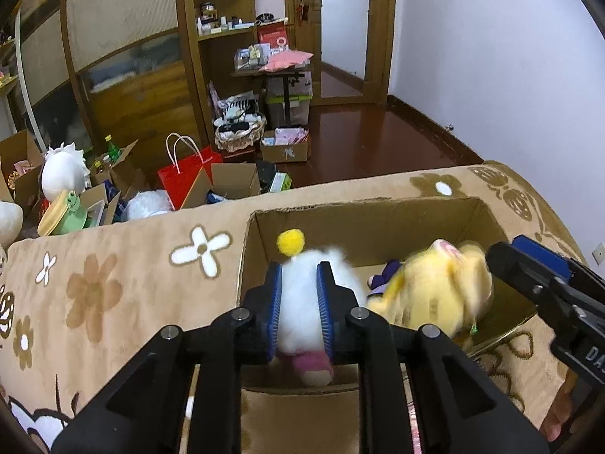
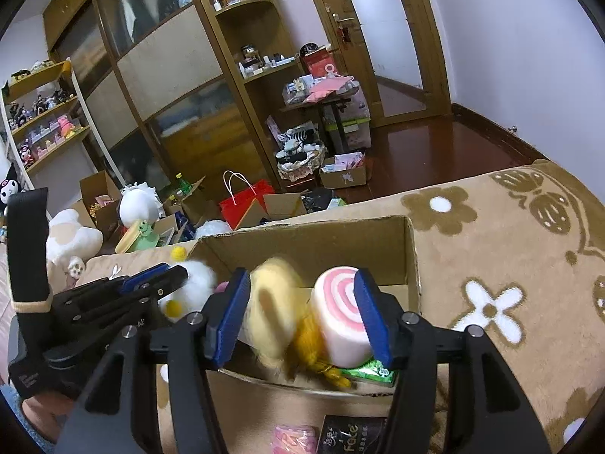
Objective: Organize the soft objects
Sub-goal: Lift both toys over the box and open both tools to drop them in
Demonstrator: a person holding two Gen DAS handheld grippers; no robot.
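Observation:
An open cardboard box (image 1: 363,219) sits on a beige flowered blanket (image 1: 113,276). My left gripper (image 1: 300,276) is shut on a white plush toy (image 1: 300,302) with a yellow pompom (image 1: 290,241) and a pink foot, held over the box's near left edge. The toy also shows in the right wrist view (image 2: 193,283). My right gripper (image 2: 302,285) is open over the box (image 2: 410,249). A blurred yellow plush (image 2: 272,314) is between and below its fingers, inside the box; it also shows in the left wrist view (image 1: 435,287). A pink-and-white swirl roll plush (image 2: 342,317) lies in the box.
A purple item (image 1: 382,276) and a green packet (image 2: 372,372) lie in the box. A black packet (image 2: 351,433) and a pink item (image 2: 295,439) lie on the blanket in front of it. Beyond the bed are cartons, a red bag (image 1: 187,178) and plush toys (image 1: 62,170).

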